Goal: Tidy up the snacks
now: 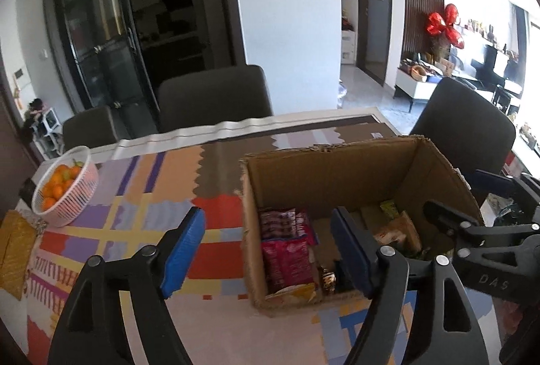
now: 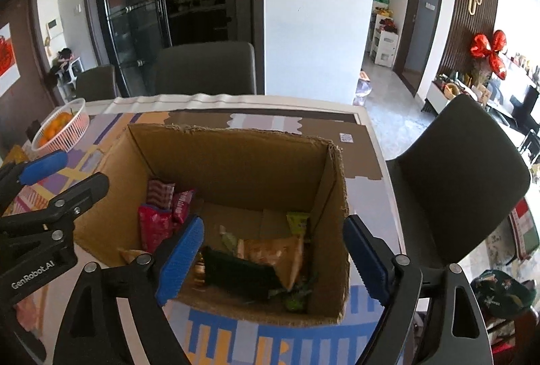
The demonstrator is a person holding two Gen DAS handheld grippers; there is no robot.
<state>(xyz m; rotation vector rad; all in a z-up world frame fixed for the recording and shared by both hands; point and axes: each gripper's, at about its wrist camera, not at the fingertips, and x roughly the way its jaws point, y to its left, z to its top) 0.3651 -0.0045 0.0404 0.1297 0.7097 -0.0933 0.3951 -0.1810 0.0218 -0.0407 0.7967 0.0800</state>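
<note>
Both wide apart, nothing between pads: left gripper (image 1: 266,250) astride near-left wall of box (image 1: 334,165), right gripper (image 2: 273,255) over box. Snacks (image 2: 158,219) inside; orange basket (image 1: 65,186) at 10 o'clock

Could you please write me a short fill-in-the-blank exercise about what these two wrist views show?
1. The snack packets lie inside an open ____ box.
2. The white basket holds ____ fruit.
3. The jaws of the left gripper and the right gripper are ____, with nothing held.
4. The red packets lie against the box's ____ wall in the right wrist view.

Missing words: cardboard; orange; open; left
</note>
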